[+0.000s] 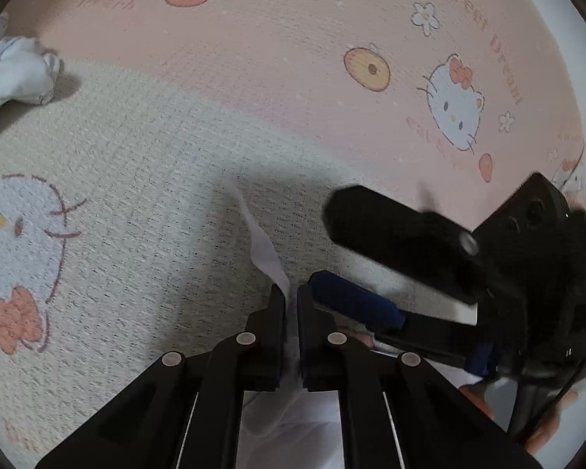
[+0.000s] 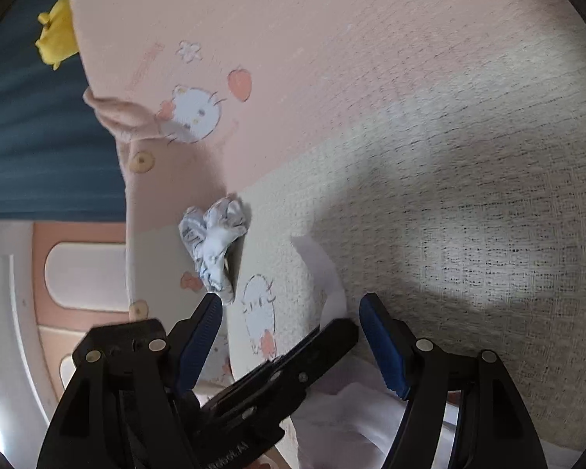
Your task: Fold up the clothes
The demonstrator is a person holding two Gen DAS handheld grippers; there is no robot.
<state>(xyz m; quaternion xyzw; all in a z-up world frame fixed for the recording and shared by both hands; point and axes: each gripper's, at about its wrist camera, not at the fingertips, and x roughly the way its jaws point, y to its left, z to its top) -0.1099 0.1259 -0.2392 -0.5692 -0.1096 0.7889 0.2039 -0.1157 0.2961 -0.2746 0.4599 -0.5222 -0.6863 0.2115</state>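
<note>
Left gripper (image 1: 291, 305): jaws pressed together on a thin edge of the white garment (image 1: 265, 250), a strip of which rises ahead of the fingertips while the rest hangs below and behind the jaws. Right gripper (image 2: 289, 328): jaws spread wide, pinching nothing; in the left wrist view it stands just to the right of the left gripper, its blue-padded finger (image 1: 355, 305) beside the pinched cloth. In the right wrist view the left gripper's closed fingers reach in between the spread jaws, and the white garment lies beneath and a little ahead of them.

Surroundings: a patterned blanket (image 1: 254, 78), pink beyond the grippers and cream beneath them. A crumpled white cloth with grey markings (image 2: 215, 242) lies well ahead of the right gripper, apart from both. A yellow cloth (image 2: 58, 35) sits far off at the blanket's edge.

Step in hand, as judged: securing the white garment, with one edge caught and the second hold not yet taken.

Next move, as judged: the right gripper must settle its open jaws over a separate part of the same edge and close, without catching the blanket below, so the cloth can be drawn taut and laid flat.
</note>
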